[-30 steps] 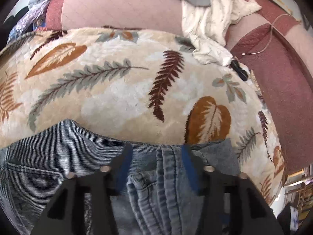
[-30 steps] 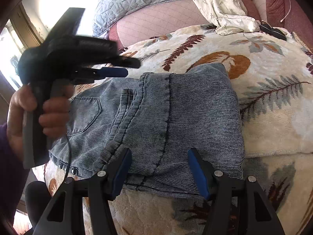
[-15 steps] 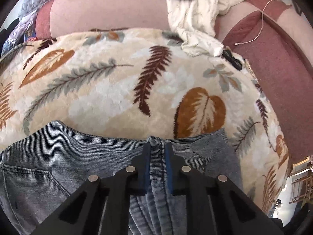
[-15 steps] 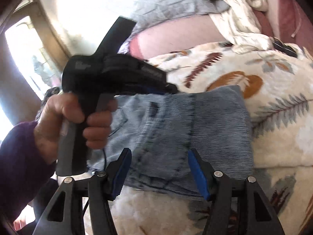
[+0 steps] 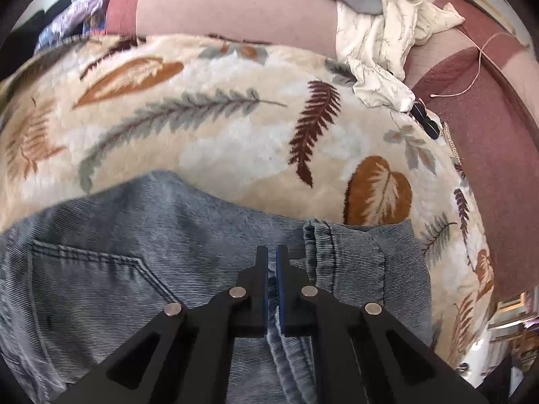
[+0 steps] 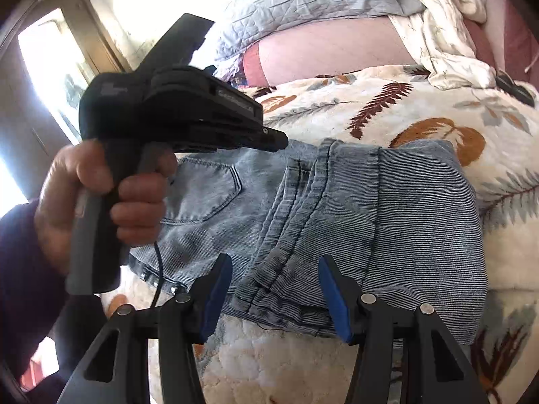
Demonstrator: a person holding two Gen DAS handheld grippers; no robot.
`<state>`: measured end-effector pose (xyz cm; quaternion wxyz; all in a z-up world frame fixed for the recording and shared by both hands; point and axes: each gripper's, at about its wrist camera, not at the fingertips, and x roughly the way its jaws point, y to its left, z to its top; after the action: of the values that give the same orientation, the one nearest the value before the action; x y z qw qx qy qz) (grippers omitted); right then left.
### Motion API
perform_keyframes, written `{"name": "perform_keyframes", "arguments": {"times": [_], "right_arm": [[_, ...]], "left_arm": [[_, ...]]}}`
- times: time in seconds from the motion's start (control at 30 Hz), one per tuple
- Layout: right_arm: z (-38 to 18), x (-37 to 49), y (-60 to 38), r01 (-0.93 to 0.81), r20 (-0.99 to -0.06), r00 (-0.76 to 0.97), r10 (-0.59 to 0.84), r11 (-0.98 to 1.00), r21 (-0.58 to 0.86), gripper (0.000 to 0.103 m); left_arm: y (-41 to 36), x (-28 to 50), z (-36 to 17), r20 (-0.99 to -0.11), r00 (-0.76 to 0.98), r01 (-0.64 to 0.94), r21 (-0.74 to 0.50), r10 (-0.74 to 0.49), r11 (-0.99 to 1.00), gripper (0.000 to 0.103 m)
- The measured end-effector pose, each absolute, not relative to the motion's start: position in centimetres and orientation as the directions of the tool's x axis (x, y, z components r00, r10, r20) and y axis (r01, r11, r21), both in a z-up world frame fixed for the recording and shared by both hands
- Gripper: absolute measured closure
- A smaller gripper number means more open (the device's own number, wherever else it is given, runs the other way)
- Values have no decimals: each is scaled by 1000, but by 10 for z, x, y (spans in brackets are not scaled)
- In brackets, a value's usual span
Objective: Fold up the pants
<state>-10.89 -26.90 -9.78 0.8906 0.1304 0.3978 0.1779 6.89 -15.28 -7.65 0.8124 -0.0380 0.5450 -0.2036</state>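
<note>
1. The pants [image 6: 337,208], pale blue denim, are seen lying on a leaf-patterned blanket [image 5: 219,141] spread over a bed; in the right wrist view they fill the centre of the frame, already doubled over, with the ribbed waistband running down the middle and a back pocket [image 6: 205,195] at centre left.

2. The left gripper [image 5: 272,269] is seen at lower centre of its own view, its jaws brought together. They have just been closing. Whether denim is pinched between the pads cannot be told for certain: a thin fold of waistband appears to run up between them, so a grip on that edge is judged likely.

3. In the right wrist view the same tool is held in a hand [image 6: 101,202] at left of frame, its tip at the upper edge of the pants near the waistband, apparently so that the top layer can be lifted or drawn over.

4. The right gripper [image 6: 274,289] is seen at lower centre, its jaws apart and straddling the near hem edge of the pants without pressing on it. The jaws have just been closing a little; cloth lies between them but is not clamped.

5. Judgement: both corners of one edge are being taken, so that the fold stays square.

6. A crumpled cream cloth [image 5: 387,50] lies well apart, at upper right.
</note>
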Motion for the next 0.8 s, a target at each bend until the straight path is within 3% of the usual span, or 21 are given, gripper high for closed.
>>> {"name": "perform_keyframes", "arguments": {"times": [0.07,0.13,0.27,0.4,0.43,0.47,0.5,0.8], "right_arm": [[-101,-107,-265,-206,-673,615,411,908,365,48],[-103,-103,-258,-192,-700,612,368,928,320,78],[-109,-98,-246,-195,-741,591,318,948,252,83],[-105,-103,-244,-221,-728,606,321,947,233,88],[-105,-103,-247,-219,-723,603,337,941,257,89],[-103,-103,-253,-216,-710,603,365,931,295,89],[-100,-105,-258,-219,-691,608,391,919,327,89],[-87,-112,-270,-271,-637,612,468,881,387,89]], "left_arm": [[-160,71,-80,-870,294,293,-312,-396,904,99],[-169,73,-82,-877,278,300,-309,-392,903,96],[-186,78,-84,-885,264,321,-293,-382,901,78],[-193,80,-88,-890,267,353,-266,-369,897,80],[-195,79,-88,-890,271,360,-261,-368,896,82],[-196,79,-88,-890,276,368,-252,-364,895,93],[-196,77,-88,-889,282,375,-245,-362,894,96],[-168,65,-70,-859,342,356,-257,-381,898,96]]}}
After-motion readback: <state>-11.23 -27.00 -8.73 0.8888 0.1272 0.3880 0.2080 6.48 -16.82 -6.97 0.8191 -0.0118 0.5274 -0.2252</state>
